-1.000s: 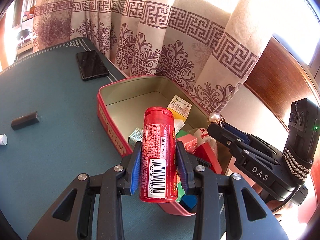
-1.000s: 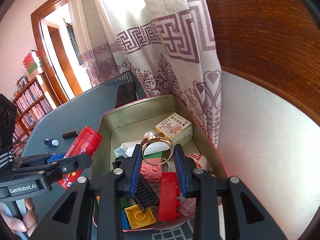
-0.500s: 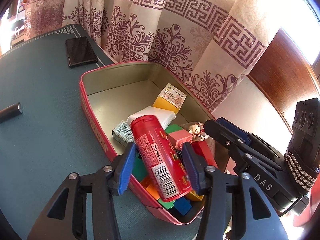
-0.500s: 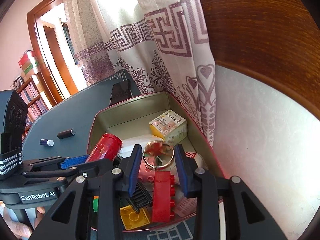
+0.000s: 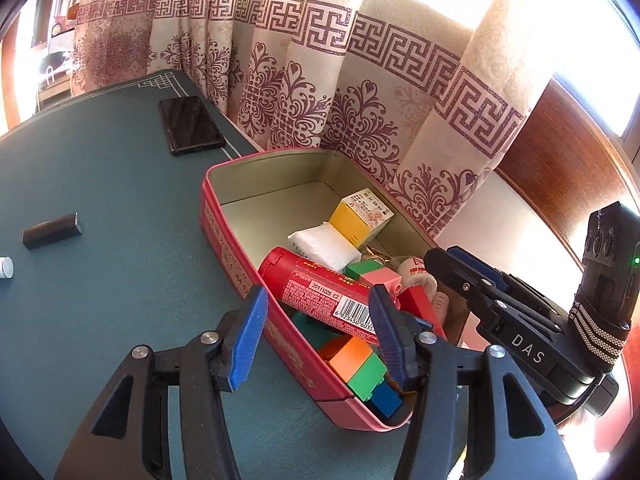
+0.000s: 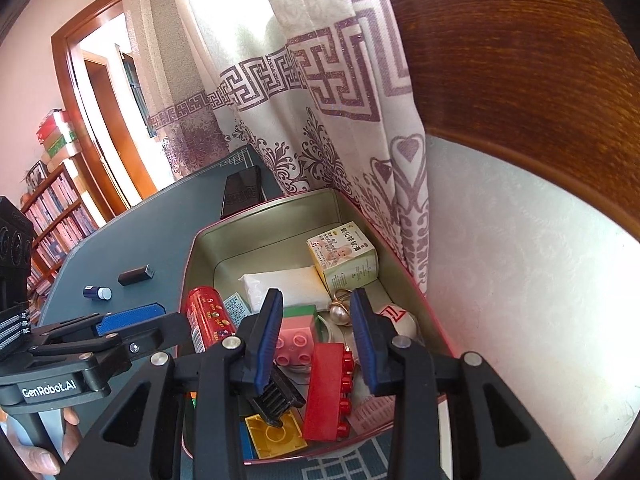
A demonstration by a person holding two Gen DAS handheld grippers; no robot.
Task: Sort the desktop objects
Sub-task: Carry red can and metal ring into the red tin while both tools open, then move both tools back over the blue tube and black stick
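A red tin box (image 5: 224, 240) stands on the green table by the curtain, holding toy bricks, a white packet and a small carton. The red tube (image 5: 320, 288) lies on its side on the bricks inside. My left gripper (image 5: 318, 334) is open just above the tin's near rim, and its pads do not press on the tube. In the right wrist view my right gripper (image 6: 316, 340) hangs open over the tin (image 6: 200, 240). The gold ring with a pearl (image 6: 340, 312) rests loose among the bricks beyond its tips. The red tube (image 6: 208, 320) lies at the left.
A black phone (image 5: 190, 124), a short black bar (image 5: 52, 230) and a small white-capped thing (image 5: 5, 268) lie on the table left of the tin. The curtain (image 5: 360, 100) and wall (image 6: 520, 280) stand close behind. A hand (image 6: 40, 452) holds the left gripper's handle.
The left gripper opened and the red tube tipped over into the tin. The right gripper opened a little and the ring dropped from between its pads onto the bricks.
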